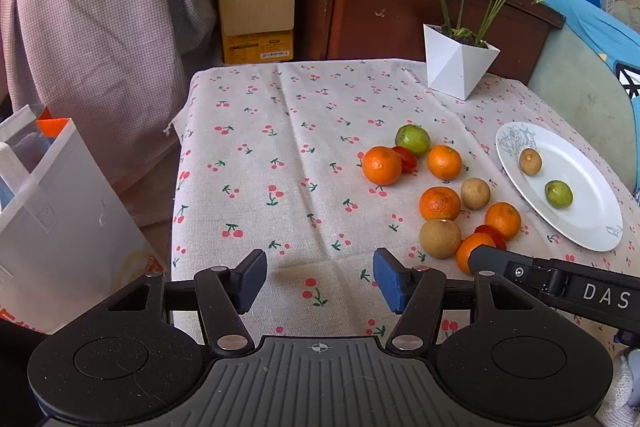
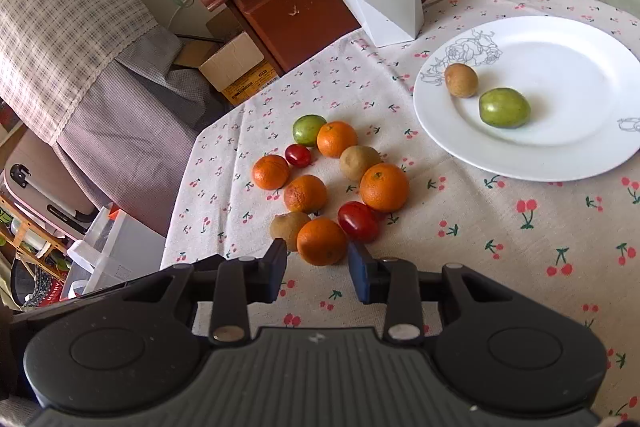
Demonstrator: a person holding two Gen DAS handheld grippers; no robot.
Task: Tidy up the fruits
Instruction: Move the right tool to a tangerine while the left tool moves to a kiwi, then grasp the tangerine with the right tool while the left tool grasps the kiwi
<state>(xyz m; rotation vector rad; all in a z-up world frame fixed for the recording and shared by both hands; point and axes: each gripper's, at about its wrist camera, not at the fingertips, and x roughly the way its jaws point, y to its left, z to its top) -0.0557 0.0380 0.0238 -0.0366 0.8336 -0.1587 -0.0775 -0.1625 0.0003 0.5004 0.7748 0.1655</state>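
1. The left gripper (image 1: 319,281) hung above bare cherry-print cloth on the table (image 1: 280,155), its blue-padded fingers (image 1: 252,279) spread wide with nothing between them.
2. The right gripper (image 2: 318,273) sat low just before the fruit cluster, fingers (image 2: 362,277) spread, the nearest orange (image 2: 321,241) at the mouth of the gap but not pinched.
3. Touching that orange were a brown fruit (image 2: 289,229) on its left and a red tomato (image 2: 358,221) on its right.
4. Farther back lay four more oranges, another brown fruit (image 2: 359,162), a small tomato (image 2: 298,155) and a green fruit (image 2: 308,129), loosely grouped on the cloth.
5. The white plate (image 2: 560,155), to the right of the cluster, held one brown fruit (image 2: 461,80) and one green fruit (image 2: 505,107), close together.
6. A white faceted planter (image 2: 390,13) stood at the table's far edge.
7. In the left wrist view, the right gripper's black body (image 1: 560,285) reached in from the right, covering part of the nearest orange (image 1: 466,251).
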